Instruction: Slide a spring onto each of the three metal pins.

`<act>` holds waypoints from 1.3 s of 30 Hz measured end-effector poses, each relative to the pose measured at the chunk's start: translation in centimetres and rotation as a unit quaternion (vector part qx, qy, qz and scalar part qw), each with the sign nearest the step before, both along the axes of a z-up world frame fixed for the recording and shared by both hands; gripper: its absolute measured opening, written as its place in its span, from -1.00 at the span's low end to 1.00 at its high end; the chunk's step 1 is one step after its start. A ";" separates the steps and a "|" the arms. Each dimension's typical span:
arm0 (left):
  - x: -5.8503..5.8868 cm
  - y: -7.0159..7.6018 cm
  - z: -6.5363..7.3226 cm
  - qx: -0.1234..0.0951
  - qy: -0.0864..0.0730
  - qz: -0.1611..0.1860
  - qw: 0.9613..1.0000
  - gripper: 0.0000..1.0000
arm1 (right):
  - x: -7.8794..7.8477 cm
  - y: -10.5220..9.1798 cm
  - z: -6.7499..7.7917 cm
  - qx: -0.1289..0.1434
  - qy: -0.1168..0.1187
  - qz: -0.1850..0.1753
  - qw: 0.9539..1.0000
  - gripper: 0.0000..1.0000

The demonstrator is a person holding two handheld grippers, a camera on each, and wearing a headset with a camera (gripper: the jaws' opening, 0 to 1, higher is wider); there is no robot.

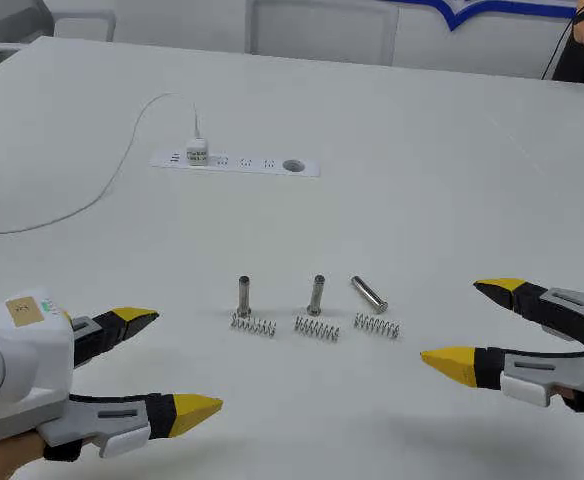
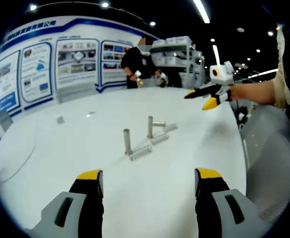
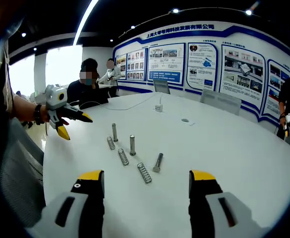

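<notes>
While both tools hang just above the white tabletop [image 1: 452,150] in the head view, the left tool [image 1: 167,362] has its yellow-tipped jaws spread wide with nothing between them. The right tool [image 1: 469,325] is just as wide and also holds nothing. Between the two tools, well apart from either, the parts lie in a row. Counting from the left tool, the first pin [image 1: 243,295] and second pin [image 1: 317,294] stand upright, short and silver. The third pin [image 1: 369,294] lies on its side. On the tools' side of the pins lie the first spring [image 1: 253,324], second spring [image 1: 317,328] and third spring [image 1: 377,325], each a small coil flat on the tabletop just beside its pin. Bare tabletop separates the tools from the row. Beyond the row sits a white power strip [image 1: 237,161] with a plug [image 1: 197,152] and a thin cable [image 1: 102,190].

The left gripper view has its own jaws wide. The first pin and first spring lie nearest ahead, and the right tool hovers past the row with its jaws apart.

The right gripper view also has its jaws wide. The lying third pin and third spring are closest, and the left tool hovers beyond the far end of the row. A seated person [image 3: 88,82] is behind it.
</notes>
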State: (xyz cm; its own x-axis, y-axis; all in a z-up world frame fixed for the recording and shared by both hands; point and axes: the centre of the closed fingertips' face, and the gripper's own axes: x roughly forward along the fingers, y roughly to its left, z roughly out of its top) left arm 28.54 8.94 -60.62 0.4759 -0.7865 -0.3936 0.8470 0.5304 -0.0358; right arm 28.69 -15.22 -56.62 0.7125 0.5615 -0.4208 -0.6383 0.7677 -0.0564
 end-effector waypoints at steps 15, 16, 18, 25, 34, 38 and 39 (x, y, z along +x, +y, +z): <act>0.0 -0.2 0.1 -0.004 0.000 0.000 1.000 0.52 | 3.7 0.8 1.4 -0.019 -0.004 -0.015 1.000 0.12; 0.1 -0.2 0.1 -0.004 -0.001 0.000 1.000 0.52 | 3.9 0.9 1.5 -0.021 -0.005 -0.016 1.000 0.10; 0.1 -0.2 0.2 -0.005 -0.002 0.001 1.000 0.52 | 4.4 1.1 1.4 -0.027 0.000 -0.015 1.000 0.05; 0.2 0.0 0.2 -0.006 -0.002 0.004 1.000 0.52 | 5.8 1.5 1.2 -0.039 0.017 -0.019 0.999 -0.15; 0.1 -0.3 0.2 -0.007 -0.001 0.002 1.000 0.51 | 8.0 2.2 0.1 -0.055 0.046 -0.030 0.997 -0.37; 0.1 -0.2 0.2 -0.007 0.000 0.004 1.000 0.51 | 8.6 2.6 -0.6 -0.066 0.057 -0.029 0.996 -0.41; 0.1 -0.1 0.1 -0.006 0.001 0.004 1.000 0.51 | 8.8 2.7 -0.9 -0.070 0.061 -0.030 0.995 -0.42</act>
